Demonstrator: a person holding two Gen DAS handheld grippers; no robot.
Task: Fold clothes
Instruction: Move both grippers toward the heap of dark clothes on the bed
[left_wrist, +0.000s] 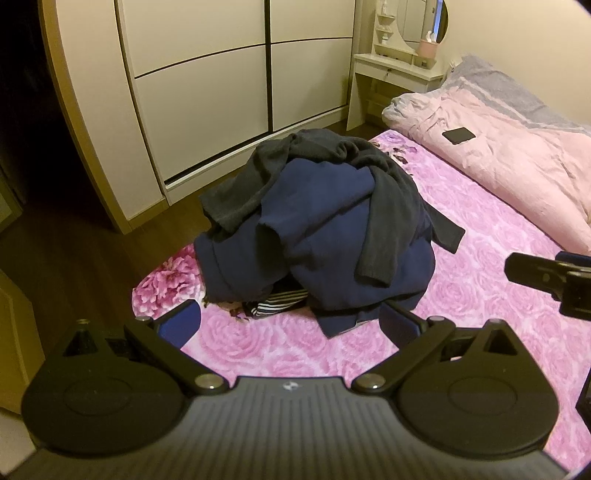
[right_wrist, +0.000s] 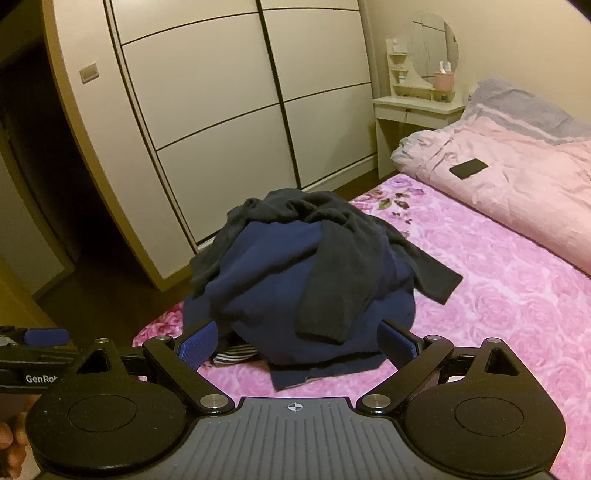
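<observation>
Folding has not begun: both the left gripper (left_wrist: 291, 325) and right gripper (right_wrist: 295, 341) hover with tongs apart near the heaped pile of dark navy and charcoal clothes (left_wrist: 317, 229) on the pink rose-patterned bedspread (left_wrist: 480, 295); next, pinch the top charcoal garment (right_wrist: 332, 266).

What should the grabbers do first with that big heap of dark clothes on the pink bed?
Probably bring the right gripper forward and pinch the dark grey garment lying on top of the pile. Both grippers are open and hold nothing, the left gripper too. The grey piece drapes over the navy garment, so lifting it off first likely frees the ones beneath for folding on the pink bedspread.
</observation>
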